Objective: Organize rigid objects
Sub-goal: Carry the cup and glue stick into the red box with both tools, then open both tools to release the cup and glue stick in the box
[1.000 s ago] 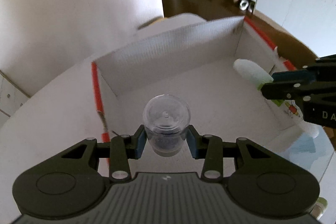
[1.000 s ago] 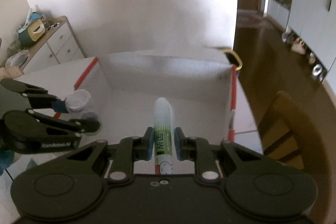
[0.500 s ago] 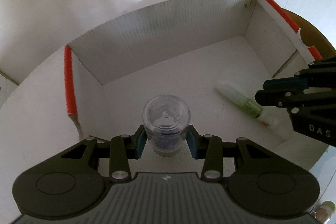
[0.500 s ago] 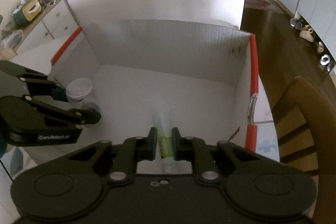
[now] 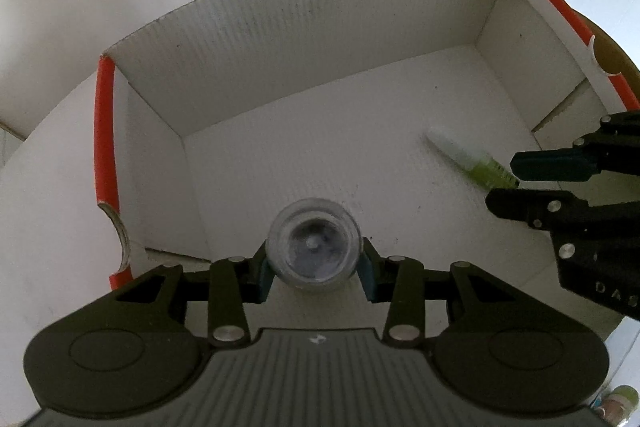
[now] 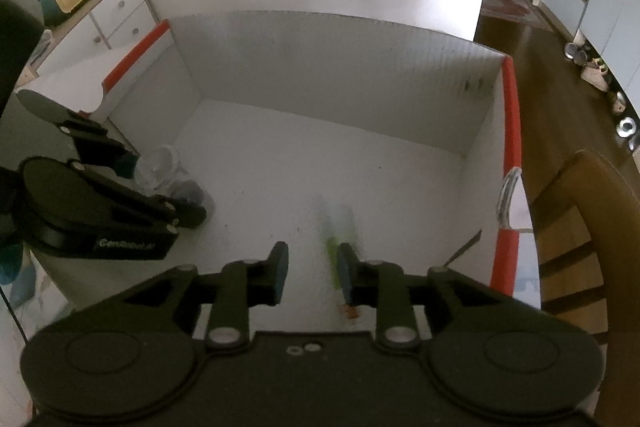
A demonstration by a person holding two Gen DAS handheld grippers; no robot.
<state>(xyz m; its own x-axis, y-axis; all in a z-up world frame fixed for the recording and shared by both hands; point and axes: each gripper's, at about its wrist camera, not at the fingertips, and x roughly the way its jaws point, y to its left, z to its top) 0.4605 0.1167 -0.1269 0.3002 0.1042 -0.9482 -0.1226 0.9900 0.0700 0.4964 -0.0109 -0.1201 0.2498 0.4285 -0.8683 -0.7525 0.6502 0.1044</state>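
A white cardboard box [image 5: 304,39] with red-edged side walls fills both views. My left gripper [image 5: 314,267] is shut on a small clear jar [image 5: 314,247] with dark contents, held low over the box floor near its front left. My right gripper [image 6: 312,271] is open. A white and green tube [image 6: 336,231], blurred, lies on the box floor by the right finger. In the left wrist view the tube [image 5: 464,157] lies at the tips of my right gripper [image 5: 504,183]. The jar also shows in the right wrist view [image 6: 160,167].
The box walls [image 6: 512,131] stand around both grippers. A wooden chair [image 6: 580,227] is to the right of the box. A white drawer unit [image 6: 108,23] with clutter on top stands at the far left. Small bottles [image 5: 616,403] sit outside the box at the lower right.
Both grippers have gone down into the box. My right gripper has opened and let go of the tube, which now lies on the box floor. The left gripper still holds the jar.
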